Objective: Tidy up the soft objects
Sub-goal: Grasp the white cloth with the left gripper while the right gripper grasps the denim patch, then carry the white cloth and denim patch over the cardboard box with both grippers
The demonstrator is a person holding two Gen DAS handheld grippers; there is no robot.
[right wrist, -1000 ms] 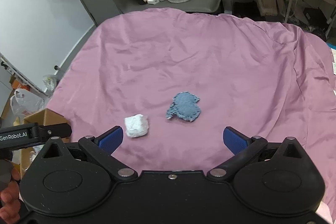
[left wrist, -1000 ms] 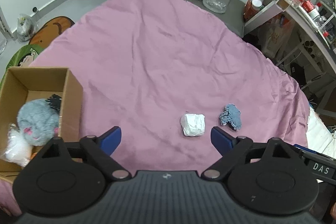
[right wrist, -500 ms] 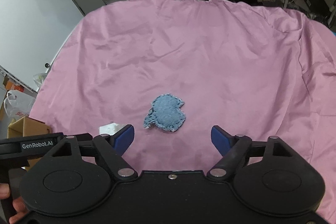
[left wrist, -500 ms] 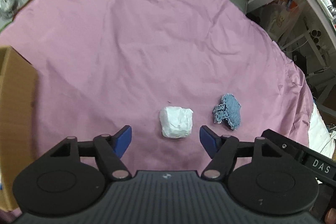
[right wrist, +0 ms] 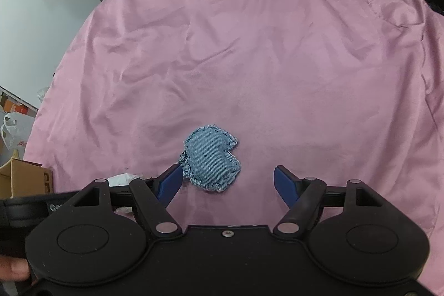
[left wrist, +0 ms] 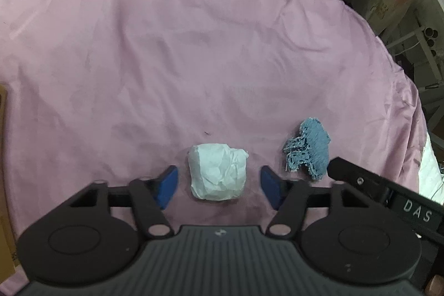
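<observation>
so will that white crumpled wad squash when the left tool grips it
Probably: the white wad looks like creased tissue, so it should crush and feel light. Its lumpy shape shouldn't roll on the pink cloth.

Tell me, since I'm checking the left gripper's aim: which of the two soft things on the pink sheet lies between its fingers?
The white crumpled wad, centred between the open left gripper; the blue denim patch lies outside.

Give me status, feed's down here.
Left gripper jaws closing around white wad, not touching. Right gripper closing beside denim patch. Pink sheet, nothing blocking.
</observation>
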